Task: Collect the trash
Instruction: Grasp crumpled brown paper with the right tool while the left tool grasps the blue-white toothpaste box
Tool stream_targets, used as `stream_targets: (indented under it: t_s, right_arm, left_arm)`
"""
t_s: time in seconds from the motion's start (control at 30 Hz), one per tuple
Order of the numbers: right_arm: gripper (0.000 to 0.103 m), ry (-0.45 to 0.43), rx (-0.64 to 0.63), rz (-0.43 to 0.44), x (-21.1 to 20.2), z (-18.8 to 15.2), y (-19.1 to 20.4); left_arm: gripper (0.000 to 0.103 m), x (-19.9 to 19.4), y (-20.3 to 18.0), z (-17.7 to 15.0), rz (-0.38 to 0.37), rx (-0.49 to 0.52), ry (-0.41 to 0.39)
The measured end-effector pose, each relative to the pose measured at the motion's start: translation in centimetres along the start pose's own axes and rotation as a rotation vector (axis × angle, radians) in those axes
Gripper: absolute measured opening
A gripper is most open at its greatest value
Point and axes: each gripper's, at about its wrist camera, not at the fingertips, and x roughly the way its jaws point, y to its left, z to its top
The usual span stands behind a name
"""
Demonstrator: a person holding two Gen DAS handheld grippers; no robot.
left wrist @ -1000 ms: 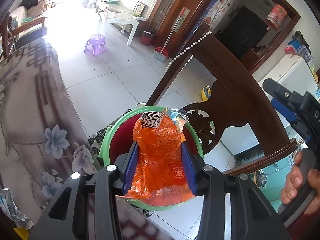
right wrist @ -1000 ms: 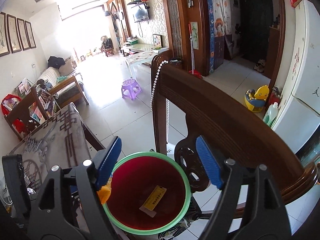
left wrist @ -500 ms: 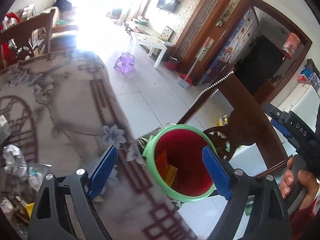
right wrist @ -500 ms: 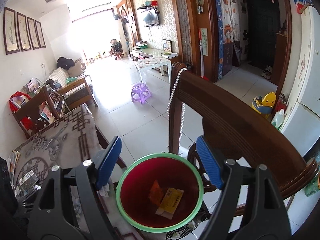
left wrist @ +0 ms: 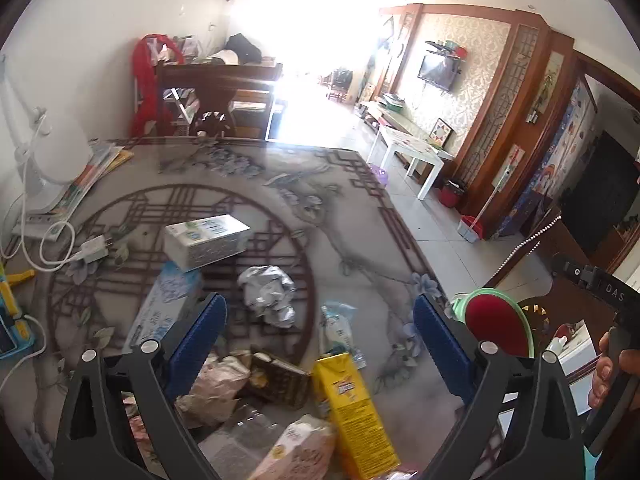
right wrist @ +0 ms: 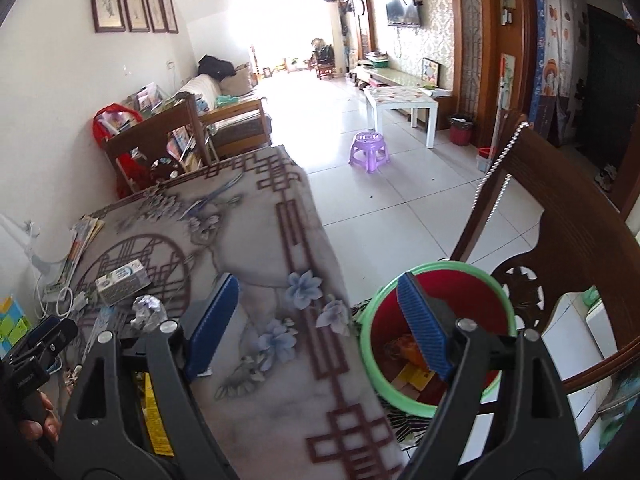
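Over the worktop (left wrist: 352,216), left gripper (left wrist: 316,344) hovers w/ jaws spread, empty, aimed at the litter pile: crumpled foil (left wrist: 268,294), yellow carton (left wrist: 352,404), wrappers. Likely lining up next pick. Right gripper (right wrist: 316,328) also spread, empty, straddling worktop edge and bin (right wrist: 436,340). Bin sits just beside worktop edge, prob. to keep drops short; it holds an orange wrapper (right wrist: 404,350) and a yellow slip.
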Motion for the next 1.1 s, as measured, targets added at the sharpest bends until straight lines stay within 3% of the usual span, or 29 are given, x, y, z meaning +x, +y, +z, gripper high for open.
stream_targets:
  t_s: [0.27, 0.47, 0.57, 0.7, 0.9, 0.97, 1.1]
  right_arm:
    - [0.083, 0.111, -0.026, 0.122, 1.5, -3.5, 9.4]
    - [0.083, 0.233, -0.17, 0.267, 2.6, -7.4, 18.4]
    - [0.083, 0.297, -0.205, 0.349, 3.9, -8.8, 22.0]
    - [0.079, 0.416, -0.142, 0.408, 7.5, -10.3, 25.0]
    - [0.072, 0.63, -0.042, 0.406, 13.0, -13.3, 27.4]
    - [0.055, 0.646, -0.078, 0.386, 13.4, -14.1, 28.0]
    - [0.046, 0.642, -0.047, 0.414, 13.1, -14.0, 27.6]
  left_arm:
    - [0.095, -2.8, 11.6, -2.3, 0.129, -0.096, 0.039]
    - [0.094, -2.9, 19.1, -2.8, 0.186, -0.165, 0.109]
    - [0.094, -2.8, 20.8, -2.7, 0.166, -0.173, 0.124]
    - [0.094, -1.9, 22.2, -3.2, 0.136, -0.208, 0.154]
    - [0.094, -0.1, 22.5, -3.3, 0.085, -0.213, 0.185]
    - [0.094, 0.6, 22.3, -3.0, 0.071, -0.208, 0.187]
    - [0.09, 3.0, 21.4, -1.8, 0.036, -0.18, 0.201]
